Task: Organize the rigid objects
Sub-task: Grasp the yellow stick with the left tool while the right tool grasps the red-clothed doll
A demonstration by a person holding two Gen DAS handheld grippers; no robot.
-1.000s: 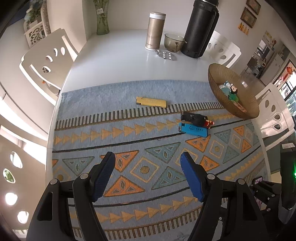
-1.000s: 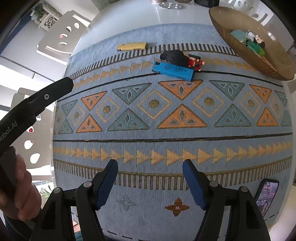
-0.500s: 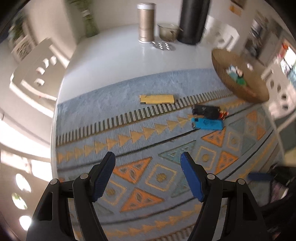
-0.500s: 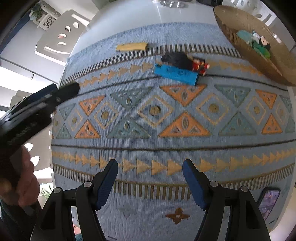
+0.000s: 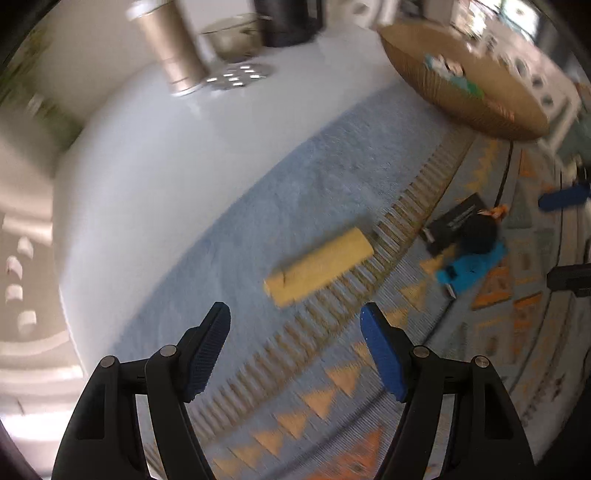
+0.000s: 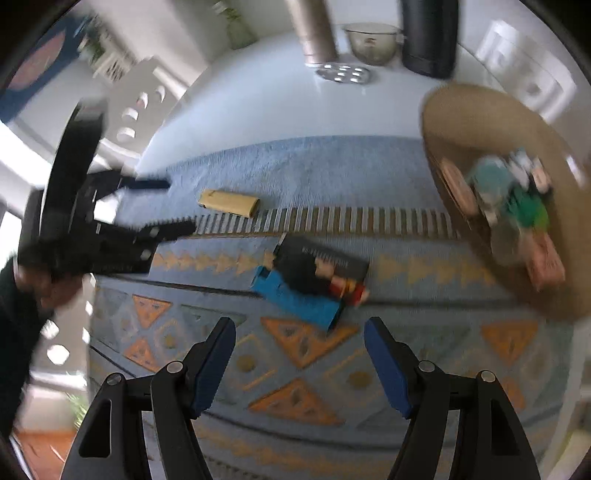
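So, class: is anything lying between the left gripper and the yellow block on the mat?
Nothing visible. The left gripper is open above bare mat, and the yellow block lies just ahead of it. The blue block and dark items lie off to the side.

both views are smeared by motion blur. in the left wrist view the metal flask point(image 5: 173, 48) and black jug point(image 5: 288, 18) at the top run off the frame edge. in the right wrist view, the toys in the woven bowl point(image 6: 461, 122) at right blur together, unidentifiable. a black figure point(image 6: 306, 269) covers part of the blue case point(image 6: 299, 299) at centre; lettering on the black box point(image 6: 332, 258) behind is unreadable.
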